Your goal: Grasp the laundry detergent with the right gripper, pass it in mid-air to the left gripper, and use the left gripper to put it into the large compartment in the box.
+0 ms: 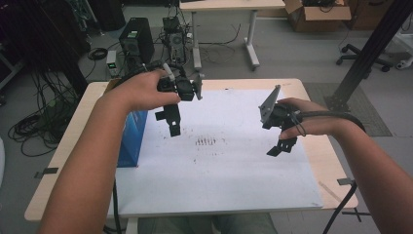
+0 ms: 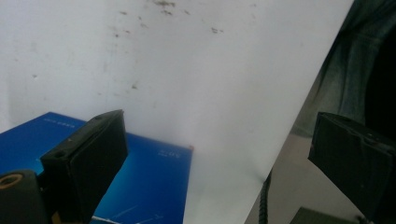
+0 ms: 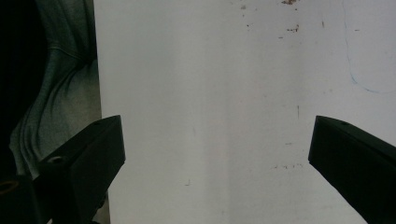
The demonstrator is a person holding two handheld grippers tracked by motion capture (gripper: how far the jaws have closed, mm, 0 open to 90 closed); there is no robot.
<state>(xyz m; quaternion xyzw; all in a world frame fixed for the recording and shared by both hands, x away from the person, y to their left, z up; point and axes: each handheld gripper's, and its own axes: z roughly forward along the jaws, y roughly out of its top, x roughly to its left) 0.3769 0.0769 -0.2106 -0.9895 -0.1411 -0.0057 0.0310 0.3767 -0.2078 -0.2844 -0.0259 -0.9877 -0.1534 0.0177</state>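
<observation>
**Both tongs up in the air, blue box is the obvious target**

Standing here watching: the left tongs hang above the white sheet with jaws spread wide, nothing between them. The right tongs are spread and empty too, over the sheet's right part. The blue box sits at the left edge of the bench, just left of the left tongs. My guess at doing this well: swing the left tongs over, square the jaws to the box's two sides, drop low, then squeeze. Going in crooked would probably just shove it.
</observation>
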